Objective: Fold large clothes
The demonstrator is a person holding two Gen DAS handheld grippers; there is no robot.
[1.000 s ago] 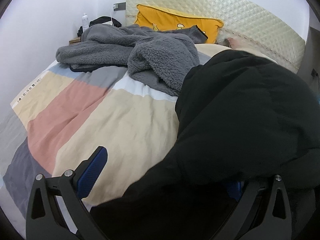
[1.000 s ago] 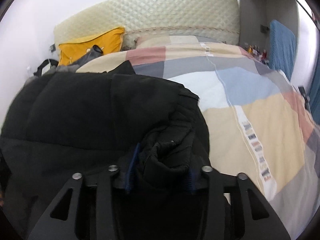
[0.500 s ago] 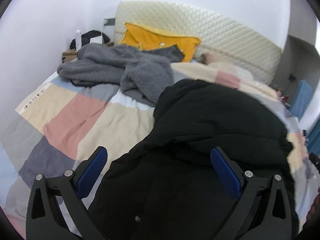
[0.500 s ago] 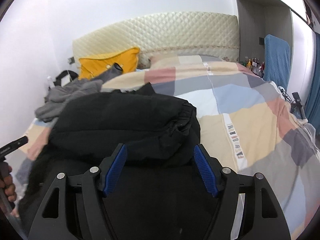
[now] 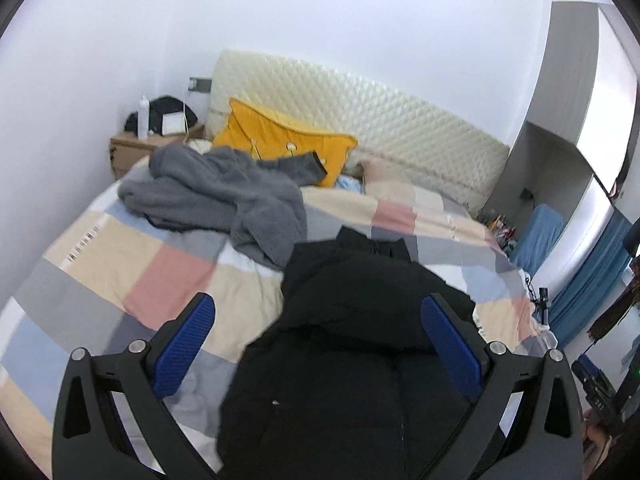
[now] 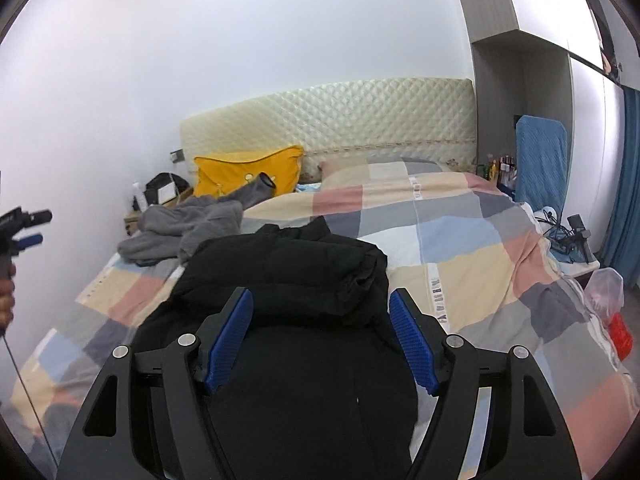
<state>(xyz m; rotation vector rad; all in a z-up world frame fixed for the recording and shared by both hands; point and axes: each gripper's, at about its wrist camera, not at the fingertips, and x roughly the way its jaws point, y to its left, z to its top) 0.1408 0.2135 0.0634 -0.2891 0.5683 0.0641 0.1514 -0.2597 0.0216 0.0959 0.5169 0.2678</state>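
Note:
A black padded jacket point(image 5: 360, 320) lies on the checked bedspread point(image 5: 120, 256), its far part folded back over the near part. It also shows in the right wrist view point(image 6: 288, 280). My left gripper point(image 5: 316, 344) is open and empty, held above the jacket's near part. My right gripper point(image 6: 320, 336) is open and empty, also above the jacket. The left gripper is seen from the side at the left edge of the right wrist view point(image 6: 24, 232).
A grey fleece garment point(image 5: 224, 200) is heaped at the far left of the bed, before a yellow pillow point(image 5: 288, 140) and a quilted headboard point(image 5: 380, 128). A wooden nightstand point(image 5: 136, 148) stands far left. A blue chair point(image 6: 540, 156) and cables are on the right.
Both grippers have let go of the black jacket, opened, and pulled back and up from the bed. The jacket's folded part now rests on itself.

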